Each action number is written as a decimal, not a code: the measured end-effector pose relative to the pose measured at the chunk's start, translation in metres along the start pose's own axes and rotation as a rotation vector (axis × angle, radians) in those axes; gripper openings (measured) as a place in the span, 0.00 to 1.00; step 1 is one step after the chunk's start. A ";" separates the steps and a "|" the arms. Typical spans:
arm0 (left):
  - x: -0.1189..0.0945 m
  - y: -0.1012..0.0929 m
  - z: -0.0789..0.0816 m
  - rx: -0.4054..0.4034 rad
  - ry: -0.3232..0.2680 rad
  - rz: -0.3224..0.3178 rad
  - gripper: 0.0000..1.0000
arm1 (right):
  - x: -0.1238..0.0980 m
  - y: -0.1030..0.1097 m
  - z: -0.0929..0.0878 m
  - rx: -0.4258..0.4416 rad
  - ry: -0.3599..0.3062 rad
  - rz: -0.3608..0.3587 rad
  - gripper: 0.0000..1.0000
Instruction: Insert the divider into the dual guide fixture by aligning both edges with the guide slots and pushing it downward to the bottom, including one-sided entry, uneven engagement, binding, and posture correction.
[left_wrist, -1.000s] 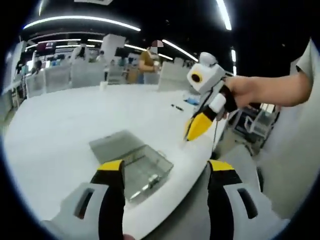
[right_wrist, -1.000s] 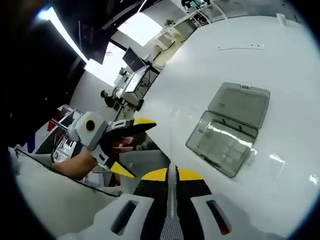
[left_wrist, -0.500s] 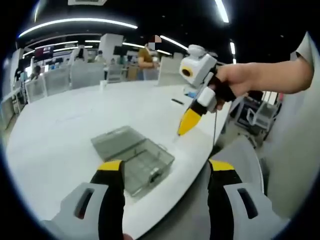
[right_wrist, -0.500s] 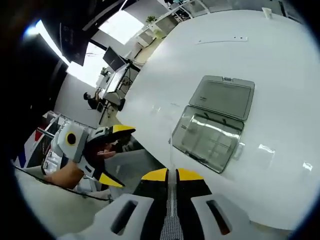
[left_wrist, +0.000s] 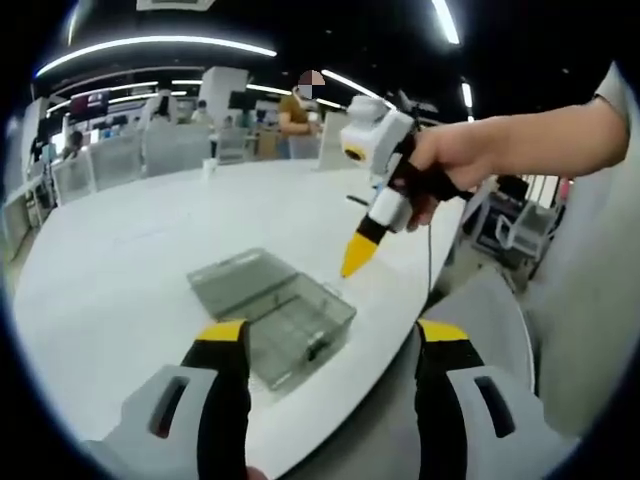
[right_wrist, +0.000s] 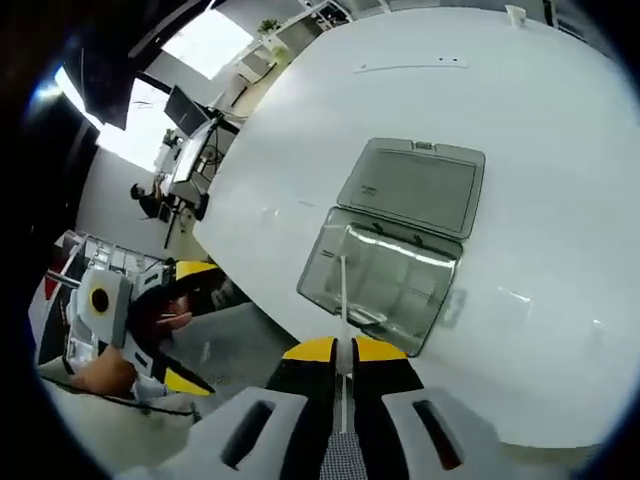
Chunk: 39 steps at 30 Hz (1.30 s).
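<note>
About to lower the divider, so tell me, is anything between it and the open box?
Nothing visible. The right gripper is shut on the thin divider, which hangs over the near edge of the open box. The lid lies flat beyond, and the left gripper stays off to the side.

Clear smoky plastic case (right_wrist: 405, 245), glossy; white table (right_wrist: 560, 150) smooth, semi-gloss; my jaw tips matt yellow.

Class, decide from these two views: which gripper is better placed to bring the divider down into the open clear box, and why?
The right gripper. Its jaws are shut on the thin divider and aimed at the open clear box. The left gripper is open and empty, set back near the table edge.
</note>
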<state>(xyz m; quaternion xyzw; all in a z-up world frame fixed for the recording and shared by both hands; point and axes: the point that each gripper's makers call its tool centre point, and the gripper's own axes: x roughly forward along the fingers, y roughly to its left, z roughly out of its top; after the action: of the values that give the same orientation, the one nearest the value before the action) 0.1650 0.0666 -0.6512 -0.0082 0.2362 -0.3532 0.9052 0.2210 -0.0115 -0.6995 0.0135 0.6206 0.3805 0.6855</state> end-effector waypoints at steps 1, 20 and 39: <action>0.000 0.001 0.000 0.000 0.000 0.000 0.64 | 0.001 -0.001 0.000 0.004 0.004 -0.009 0.00; 0.007 0.009 -0.005 0.002 0.012 -0.002 0.62 | 0.014 -0.023 0.010 0.119 0.023 -0.160 0.00; 0.009 0.015 -0.005 -0.012 0.013 -0.003 0.60 | 0.020 -0.032 0.013 0.125 0.033 -0.216 0.00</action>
<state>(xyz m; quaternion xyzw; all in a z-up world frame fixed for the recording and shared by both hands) 0.1781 0.0726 -0.6623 -0.0118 0.2444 -0.3530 0.9031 0.2475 -0.0171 -0.7294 -0.0168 0.6520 0.2651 0.7101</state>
